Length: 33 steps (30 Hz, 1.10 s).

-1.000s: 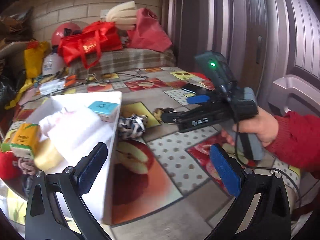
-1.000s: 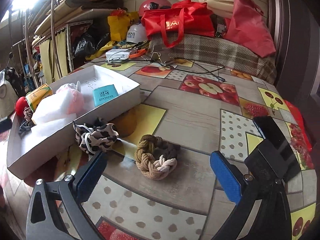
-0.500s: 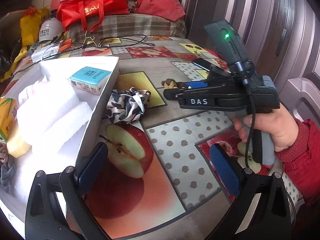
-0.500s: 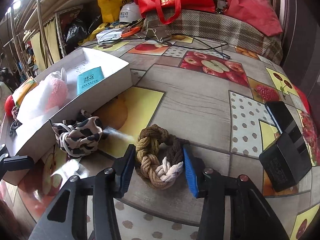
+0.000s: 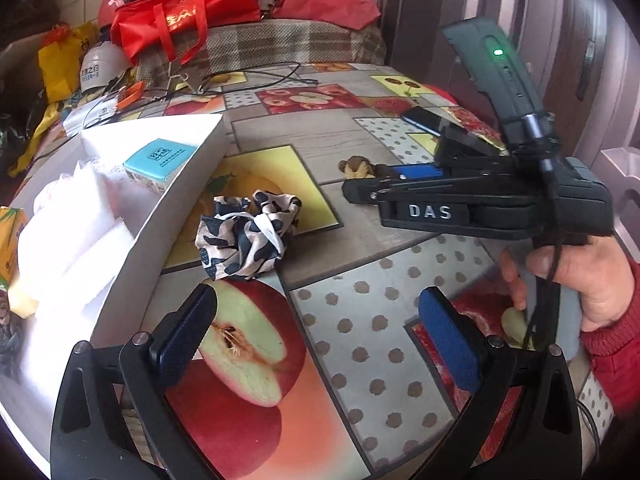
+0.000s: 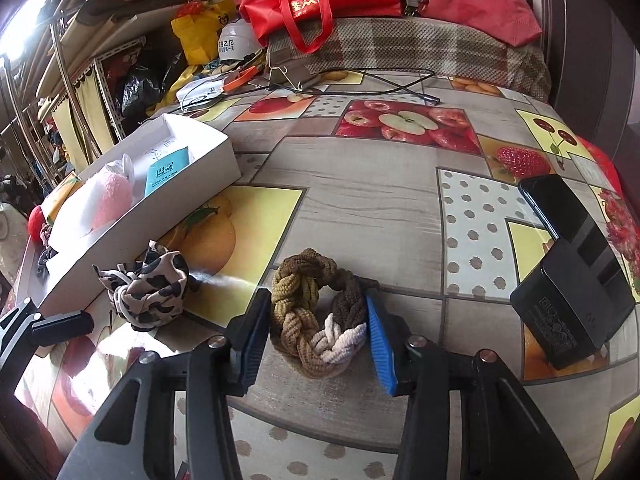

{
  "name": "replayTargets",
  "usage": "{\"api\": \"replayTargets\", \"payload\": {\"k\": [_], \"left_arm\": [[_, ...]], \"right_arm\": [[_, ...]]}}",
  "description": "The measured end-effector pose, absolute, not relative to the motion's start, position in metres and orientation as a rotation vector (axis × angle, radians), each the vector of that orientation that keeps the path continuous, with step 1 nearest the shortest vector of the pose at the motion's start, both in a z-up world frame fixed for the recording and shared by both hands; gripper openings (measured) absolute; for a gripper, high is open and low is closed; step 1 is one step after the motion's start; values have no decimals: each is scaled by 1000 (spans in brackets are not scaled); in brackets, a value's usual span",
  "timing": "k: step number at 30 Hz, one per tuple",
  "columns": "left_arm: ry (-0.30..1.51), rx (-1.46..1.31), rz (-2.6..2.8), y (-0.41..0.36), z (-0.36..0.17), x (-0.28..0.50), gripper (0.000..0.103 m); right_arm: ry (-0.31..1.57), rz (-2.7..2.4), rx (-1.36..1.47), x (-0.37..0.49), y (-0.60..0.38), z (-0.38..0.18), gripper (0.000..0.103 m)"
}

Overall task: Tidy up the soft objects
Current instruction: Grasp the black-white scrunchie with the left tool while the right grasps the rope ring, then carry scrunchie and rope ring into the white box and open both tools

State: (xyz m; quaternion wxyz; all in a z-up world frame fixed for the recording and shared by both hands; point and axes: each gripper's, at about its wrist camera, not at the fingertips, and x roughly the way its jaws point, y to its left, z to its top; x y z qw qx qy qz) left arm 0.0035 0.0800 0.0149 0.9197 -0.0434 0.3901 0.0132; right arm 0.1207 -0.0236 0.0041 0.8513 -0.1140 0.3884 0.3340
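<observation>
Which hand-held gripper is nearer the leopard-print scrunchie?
Left. The left hand-held gripper hangs open just short of the leopard-print scrunchie; the right hand-held gripper is off to its side, shut on the braided scrunchie.

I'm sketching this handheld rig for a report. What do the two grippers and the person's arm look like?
Both grippers are black, with triangular cut-out frames, silver screws and blue textured pads: left gripper, right gripper. The right gripper's body reads "DAS", with a green light and a black cable. The right hand emerges from a red knit sleeve.

Open tabletop btwn white box & black charger
</observation>
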Motion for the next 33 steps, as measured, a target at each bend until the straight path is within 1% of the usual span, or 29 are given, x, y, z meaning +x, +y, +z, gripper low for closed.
{"api": "replayTargets", "payload": {"k": [2, 3, 4, 8, 9, 10, 11, 12, 13, 15, 18, 21, 28, 33], "left_arm": [[834, -131, 90, 90, 10, 14, 96], [851, -149, 112, 94, 7, 20, 90], [867, -156, 127, 97, 4, 25, 88], [874, -124, 167, 93, 3, 46, 87], [873, -124, 168, 93, 3, 51, 85], [872, -121, 171, 92, 3, 55, 81], [865, -115, 175, 91, 4, 57, 65], [855, -116, 167, 91, 6, 58, 44], [850, -118, 155, 91, 6, 58, 41], [838, -133, 126, 92, 7, 56, 37], [823, -161, 114, 94, 9, 55, 37], [769, -164, 117, 93, 17, 48, 37], [559, -24, 113, 68, 41, 13, 37], [372, 83, 79, 54, 55, -35, 37]], "right_arm": [[818, 703, -240, 121, -24, 4, 46], [818, 703, -240, 121, -24, 4, 46], [818, 703, -239, 121, -24, 4, 46], [818, 703, -240, 121, -24, 4, 46], [818, 703, -240, 121, -24, 4, 46], [818, 703, -239, 121, -24, 4, 46], [819, 703, -237, 121, -24, 4, 46], [819, 703, -234, 124, -24, 4, 46], [820, 700, -229, 124, -25, 4, 46], [822, 699, -211, 125, -28, 4, 46], [822, 692, -184, 127, -32, 5, 46], [805, 690, -150, 128, -38, 8, 47], [662, 653, -66, 110, -60, 25, 46], [571, 696, -26, 78, -74, 35, 46]]}}
